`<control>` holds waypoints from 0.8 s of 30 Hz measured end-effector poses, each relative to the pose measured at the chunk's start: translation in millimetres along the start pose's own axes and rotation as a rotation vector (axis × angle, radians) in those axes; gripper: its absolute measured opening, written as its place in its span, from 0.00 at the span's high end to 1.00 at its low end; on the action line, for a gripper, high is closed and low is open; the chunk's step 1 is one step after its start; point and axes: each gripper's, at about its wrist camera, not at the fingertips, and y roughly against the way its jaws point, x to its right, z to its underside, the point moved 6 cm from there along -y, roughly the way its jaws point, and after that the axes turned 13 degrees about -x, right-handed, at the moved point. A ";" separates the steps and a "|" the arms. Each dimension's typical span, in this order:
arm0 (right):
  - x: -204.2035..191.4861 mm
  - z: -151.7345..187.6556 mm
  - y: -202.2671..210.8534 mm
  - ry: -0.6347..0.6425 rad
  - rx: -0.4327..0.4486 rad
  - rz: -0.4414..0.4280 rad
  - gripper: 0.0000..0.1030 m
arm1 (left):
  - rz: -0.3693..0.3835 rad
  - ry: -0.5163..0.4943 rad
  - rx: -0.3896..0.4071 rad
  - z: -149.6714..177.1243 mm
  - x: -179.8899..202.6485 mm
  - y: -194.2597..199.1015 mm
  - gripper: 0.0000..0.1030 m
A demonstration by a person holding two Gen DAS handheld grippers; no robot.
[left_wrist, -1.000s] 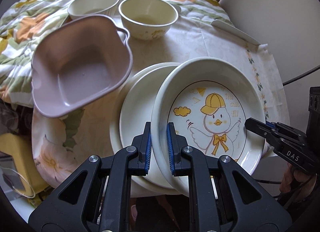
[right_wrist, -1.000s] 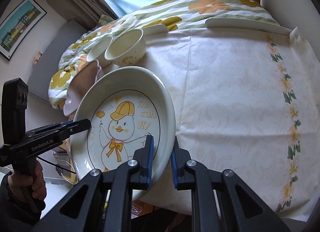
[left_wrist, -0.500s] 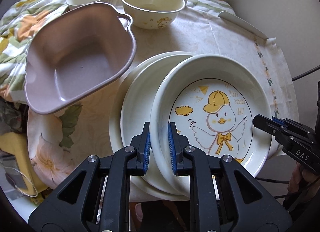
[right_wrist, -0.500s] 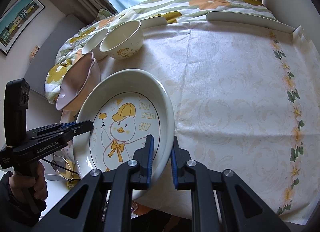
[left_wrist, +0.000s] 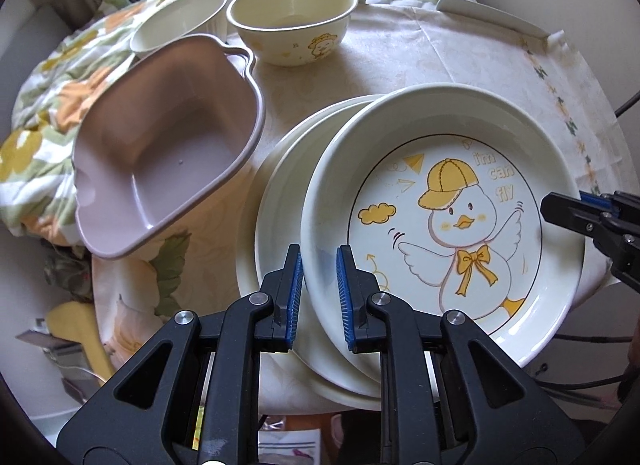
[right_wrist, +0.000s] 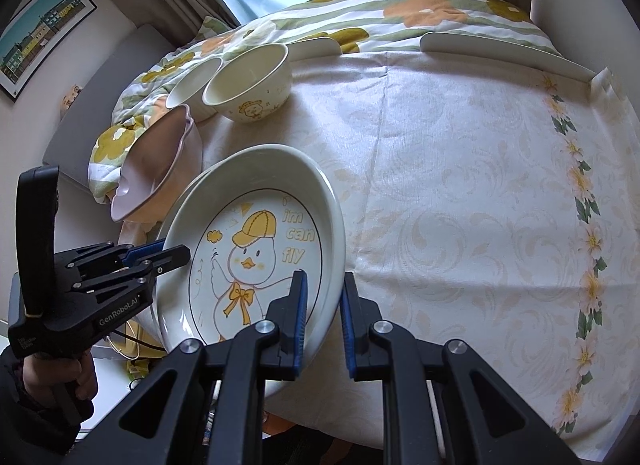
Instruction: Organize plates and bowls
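A white duck plate (left_wrist: 448,217) is held tilted over a plain white plate (left_wrist: 280,193) at the table's front edge. My left gripper (left_wrist: 318,297) is shut on the duck plate's left rim. My right gripper (right_wrist: 323,317) is shut on its right rim, and the duck plate (right_wrist: 256,249) fills the lower left of the right wrist view. A pink square bowl (left_wrist: 160,145) sits left of the plates. Two cream bowls (left_wrist: 292,21) (left_wrist: 176,21) stand behind it.
A flowered quilt (left_wrist: 52,113) lies under the pink bowl at the left. A cream flowered tablecloth (right_wrist: 460,185) covers the table to the right. A white flat plate (right_wrist: 500,51) lies at the far right edge.
Both grippers have carried the duck plate lower and closer over the plain white plate. Both have stayed shut on its rims.
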 end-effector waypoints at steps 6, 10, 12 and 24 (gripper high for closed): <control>-3.0 -2.4 -3.8 0.018 0.001 0.011 0.86 | -0.127 -0.053 0.019 2.8 2.3 2.5 0.84; -5.7 -5.2 -4.8 0.033 0.013 0.033 0.86 | -0.163 -0.065 0.025 4.3 1.5 3.1 0.84; -7.5 -5.9 -5.5 0.046 0.015 0.047 0.86 | -0.169 -0.062 0.025 4.9 1.7 3.5 0.84; -9.3 -6.9 -11.3 0.064 0.005 0.057 0.86 | -0.298 -0.086 0.036 0.8 6.0 7.7 0.85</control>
